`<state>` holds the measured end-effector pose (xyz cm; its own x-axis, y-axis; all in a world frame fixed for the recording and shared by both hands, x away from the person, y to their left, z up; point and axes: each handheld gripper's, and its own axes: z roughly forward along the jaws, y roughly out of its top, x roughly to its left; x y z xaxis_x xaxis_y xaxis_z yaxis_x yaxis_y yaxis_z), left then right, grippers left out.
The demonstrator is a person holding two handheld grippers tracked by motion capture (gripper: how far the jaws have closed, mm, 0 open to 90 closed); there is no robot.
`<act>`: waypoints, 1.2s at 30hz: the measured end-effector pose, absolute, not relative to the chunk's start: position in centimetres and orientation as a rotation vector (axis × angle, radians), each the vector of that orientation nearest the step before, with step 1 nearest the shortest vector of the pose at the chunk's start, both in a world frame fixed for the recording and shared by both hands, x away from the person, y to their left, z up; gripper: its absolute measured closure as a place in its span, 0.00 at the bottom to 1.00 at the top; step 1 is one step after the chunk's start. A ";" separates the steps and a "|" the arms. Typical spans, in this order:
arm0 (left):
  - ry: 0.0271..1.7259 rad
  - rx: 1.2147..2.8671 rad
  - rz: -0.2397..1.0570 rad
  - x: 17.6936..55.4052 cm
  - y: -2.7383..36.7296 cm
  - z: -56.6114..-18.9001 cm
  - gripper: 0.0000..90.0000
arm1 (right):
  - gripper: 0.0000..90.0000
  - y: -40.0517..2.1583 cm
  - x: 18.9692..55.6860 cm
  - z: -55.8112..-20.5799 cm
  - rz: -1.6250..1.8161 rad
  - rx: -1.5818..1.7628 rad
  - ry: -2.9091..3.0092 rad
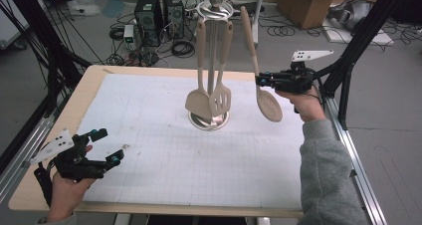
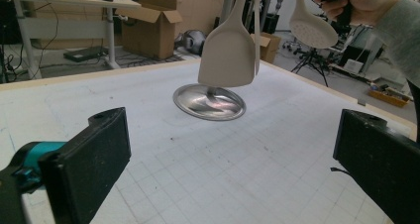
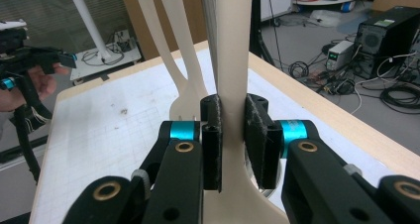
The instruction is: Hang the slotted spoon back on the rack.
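Observation:
A metal utensil stand (image 1: 209,120) rises mid-table with a beige spatula (image 1: 198,103) and a slotted turner (image 1: 220,99) hanging from it. Just right of the stand, my right gripper (image 1: 259,79) is shut on the handle of a beige perforated spoon (image 1: 268,105), held above the table with its bowl down. In the right gripper view the pads (image 3: 257,135) clamp the spoon handle (image 3: 233,60). My left gripper (image 1: 108,146) rests at the front left, open and empty. In the left gripper view its jaws (image 2: 233,169) stand wide, facing the stand's base (image 2: 209,101), the spatula (image 2: 228,50) and the spoon (image 2: 312,28).
A white grid mat (image 1: 164,155) covers the wooden table (image 1: 89,80). Black frame posts (image 1: 358,36) stand at the right edge. Computer towers (image 1: 158,11), cables and cardboard boxes (image 1: 308,3) sit on the floor beyond the table.

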<state>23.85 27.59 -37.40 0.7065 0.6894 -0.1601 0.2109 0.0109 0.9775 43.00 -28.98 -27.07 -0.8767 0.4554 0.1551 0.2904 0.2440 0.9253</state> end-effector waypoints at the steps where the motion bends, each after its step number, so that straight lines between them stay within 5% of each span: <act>1: 0.761 1.551 0.436 23.8 27.6 -37.4 0.02 | 0.87 -28.9 43.0 -27.1 1.696 0.721 2.362; 36: 0.765 1.552 0.444 23.7 27.6 -37.3 0.02 | 0.87 -26.2 44.1 -27.3 1.602 0.731 2.379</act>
<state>23.70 27.61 -37.34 0.7022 0.6945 -0.1566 0.2092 0.0089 0.9778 44.13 -26.16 -27.31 -0.8624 0.4918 0.1199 0.2962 0.2982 0.9074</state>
